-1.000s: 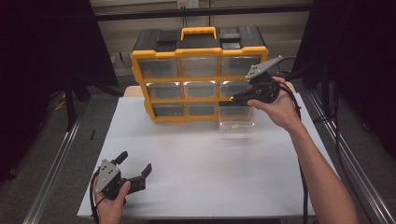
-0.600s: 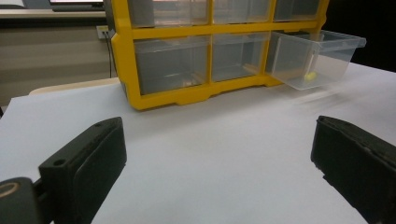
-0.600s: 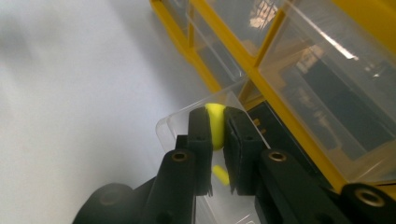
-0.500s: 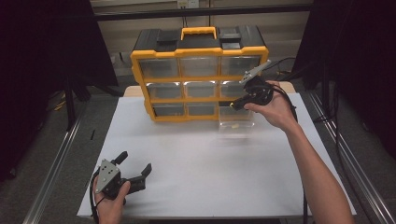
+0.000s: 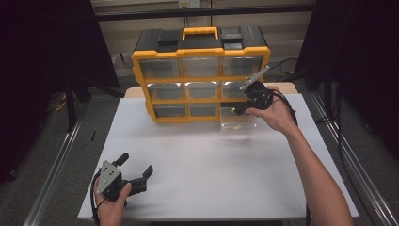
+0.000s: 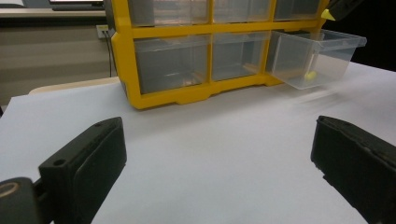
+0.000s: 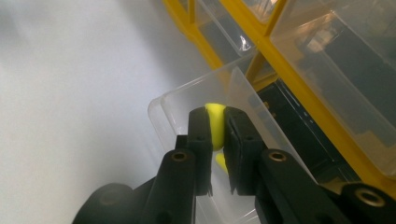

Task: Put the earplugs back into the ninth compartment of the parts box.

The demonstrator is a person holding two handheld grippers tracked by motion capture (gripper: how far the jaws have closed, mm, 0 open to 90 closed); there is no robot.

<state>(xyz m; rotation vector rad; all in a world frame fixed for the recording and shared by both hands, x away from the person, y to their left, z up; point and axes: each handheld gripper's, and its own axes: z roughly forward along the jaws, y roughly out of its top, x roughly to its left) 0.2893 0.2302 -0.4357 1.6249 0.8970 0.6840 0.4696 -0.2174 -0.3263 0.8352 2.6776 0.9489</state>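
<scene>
Over clear drawer [image 5: 238, 123], right tool [image 5: 237, 110] lower than before, gripping yellow piece [image 7: 215, 125]

White table [image 5: 197, 155] carried a yellow-and-black drawer organiser [image 5: 200, 70], standing upright along the far edge, clear-fronted drawers facing the person. One clear drawer [image 5: 237, 123] was pulled out of the bottom-right slot, its base resting on the white surface just in front of the cabinet. The near half of the tabletop bore the person's left hand [image 5: 110, 207] at its near-left corner.
</scene>
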